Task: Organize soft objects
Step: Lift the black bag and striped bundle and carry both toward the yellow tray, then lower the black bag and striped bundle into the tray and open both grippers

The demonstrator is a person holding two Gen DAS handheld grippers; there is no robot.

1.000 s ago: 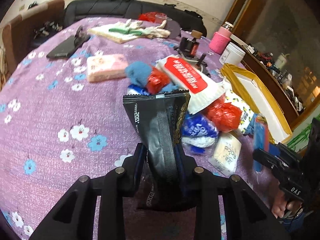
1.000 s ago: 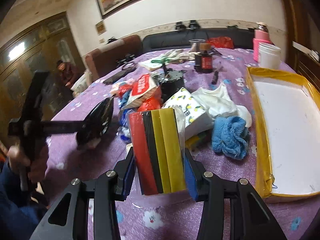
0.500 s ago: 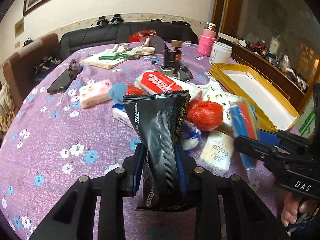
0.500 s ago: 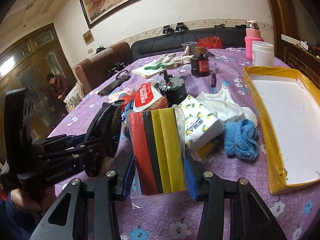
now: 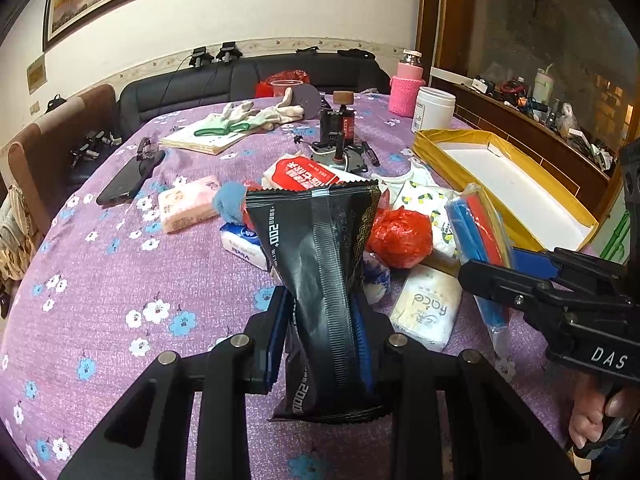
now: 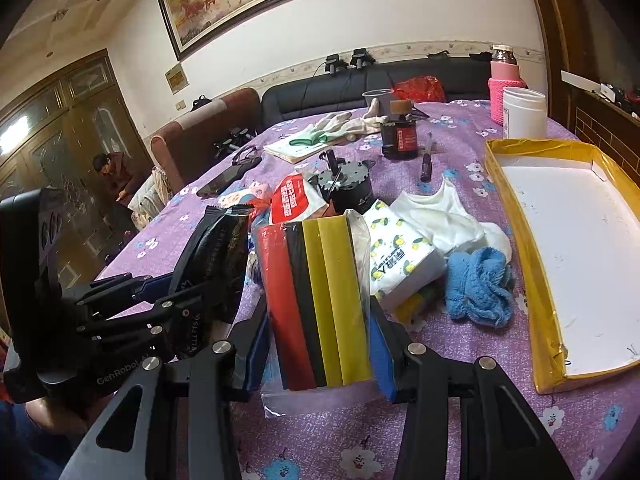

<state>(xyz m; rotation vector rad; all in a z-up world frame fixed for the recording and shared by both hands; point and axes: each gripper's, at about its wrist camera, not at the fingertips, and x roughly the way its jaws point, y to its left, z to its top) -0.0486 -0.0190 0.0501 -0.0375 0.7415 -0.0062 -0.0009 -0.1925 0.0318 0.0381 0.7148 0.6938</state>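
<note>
Both tongs, left (image 5: 322, 328) and right (image 6: 318, 344), now hover side by side.

soft packs (image 5: 400, 236) heaped mid-table (image 5: 120, 280), tray (image 6: 516, 184) right, phone (image 5: 130, 178) left.

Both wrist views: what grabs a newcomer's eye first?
The two held items: a black snack packet upright in the left gripper, and a clear pack of red, black and yellow strips in the right gripper. Beyond them, a heap of tissue packs and cloths mid-table beside an empty yellow-rimmed tray on the right.
</note>
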